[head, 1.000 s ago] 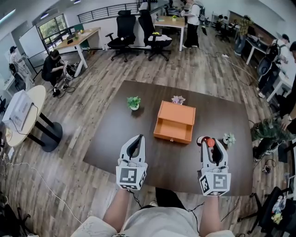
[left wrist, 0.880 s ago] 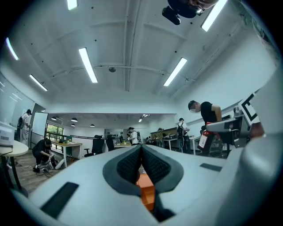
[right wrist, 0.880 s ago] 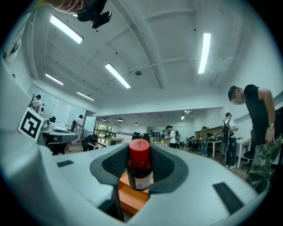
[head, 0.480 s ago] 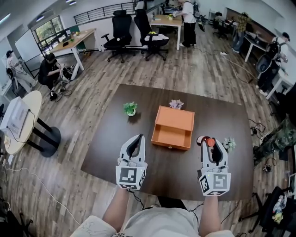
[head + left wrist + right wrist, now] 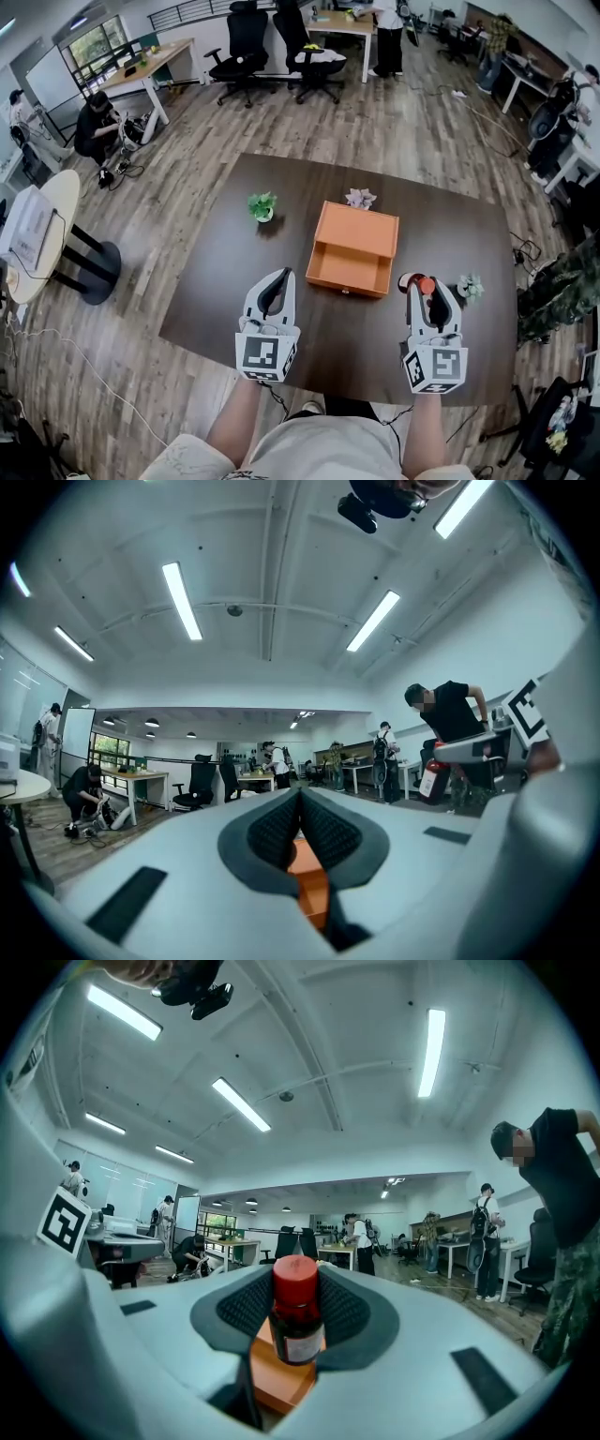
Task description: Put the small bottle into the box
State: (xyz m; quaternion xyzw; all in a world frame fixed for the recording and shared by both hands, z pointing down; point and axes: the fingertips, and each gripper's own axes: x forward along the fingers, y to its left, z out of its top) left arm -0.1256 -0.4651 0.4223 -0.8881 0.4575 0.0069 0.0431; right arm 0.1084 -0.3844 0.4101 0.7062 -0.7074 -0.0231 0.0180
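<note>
right gripper (image 5: 424, 290) clamps the small bottle (image 5: 298, 1327) upright over the tabletop's (image 5: 234, 281) right side, left gripper (image 5: 300, 810) closed and empty, and a slipping pinch or a clip on the box's (image 5: 337, 281) near wall could tip it out.

Before me the dark table (image 5: 216, 281) carries 3 small potted plants: a green plant (image 5: 262, 205) far left, a pale plant (image 5: 360, 198) far middle, a third plant (image 5: 469, 286) right. 2 black office chairs (image 5: 246, 45) stand far off, and a round white table (image 5: 58, 199) stands left.

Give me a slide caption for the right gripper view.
The right tool holds the small bottle upright, red cap up; the orange box shows below it.
</note>
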